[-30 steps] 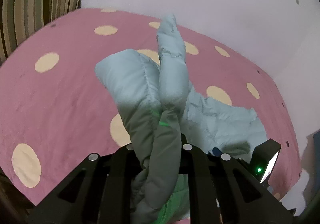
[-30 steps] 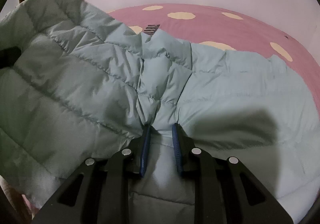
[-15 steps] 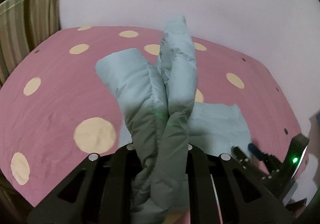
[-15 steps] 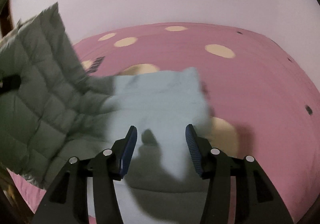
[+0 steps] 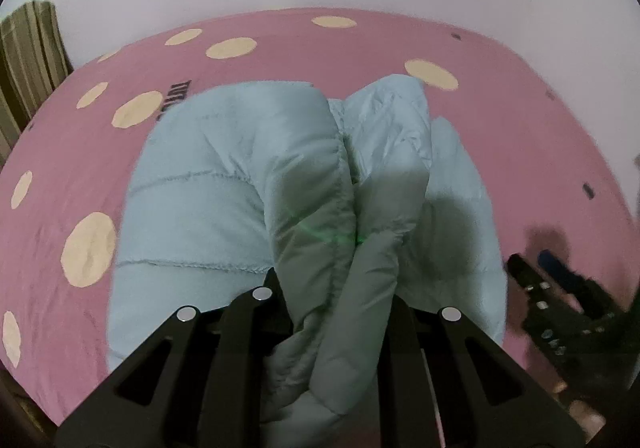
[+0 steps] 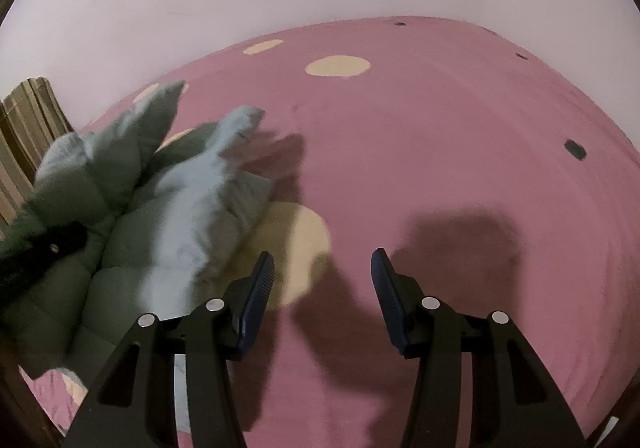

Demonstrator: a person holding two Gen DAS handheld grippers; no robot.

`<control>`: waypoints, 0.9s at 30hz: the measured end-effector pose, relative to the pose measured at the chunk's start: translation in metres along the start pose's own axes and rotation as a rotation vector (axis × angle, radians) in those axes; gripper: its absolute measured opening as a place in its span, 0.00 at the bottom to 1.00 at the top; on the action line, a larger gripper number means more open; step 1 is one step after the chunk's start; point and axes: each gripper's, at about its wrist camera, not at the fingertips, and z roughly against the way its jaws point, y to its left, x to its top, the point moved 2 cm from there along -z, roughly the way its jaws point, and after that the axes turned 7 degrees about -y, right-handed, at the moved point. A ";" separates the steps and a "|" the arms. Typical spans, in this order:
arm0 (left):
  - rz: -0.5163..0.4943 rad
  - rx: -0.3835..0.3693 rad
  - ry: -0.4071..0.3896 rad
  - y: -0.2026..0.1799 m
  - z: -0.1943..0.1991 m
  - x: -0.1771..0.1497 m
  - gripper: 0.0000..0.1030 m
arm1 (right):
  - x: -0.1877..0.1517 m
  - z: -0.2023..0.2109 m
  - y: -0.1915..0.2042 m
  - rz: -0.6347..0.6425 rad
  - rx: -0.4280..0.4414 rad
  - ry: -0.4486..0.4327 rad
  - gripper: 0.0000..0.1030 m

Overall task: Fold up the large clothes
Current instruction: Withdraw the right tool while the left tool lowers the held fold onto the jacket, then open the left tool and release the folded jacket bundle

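Released a moment ago, the right gripper (image 6: 322,288) now hangs spread and empty over the pink dotted bedsheet (image 6: 460,152). Left gripper (image 5: 340,288) is clamped on the pale-blue puffer jacket's (image 5: 224,184) bunched fold; beyond, it lies doubled on the bed. Mid-fold, I judge: next, lay down and release.

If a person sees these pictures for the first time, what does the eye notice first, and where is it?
First comes the pale blue puffy jacket, bunched up in the middle of the pink bedsheet with its cream dots. The left gripper is shut on a thick fold of it. In the right wrist view, the right gripper is open over bare sheet, with the jacket to its left.
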 end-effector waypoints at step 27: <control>-0.058 -0.122 -0.136 -0.045 0.092 -0.002 0.52 | -0.001 0.021 -0.022 -0.039 -0.022 -0.031 0.53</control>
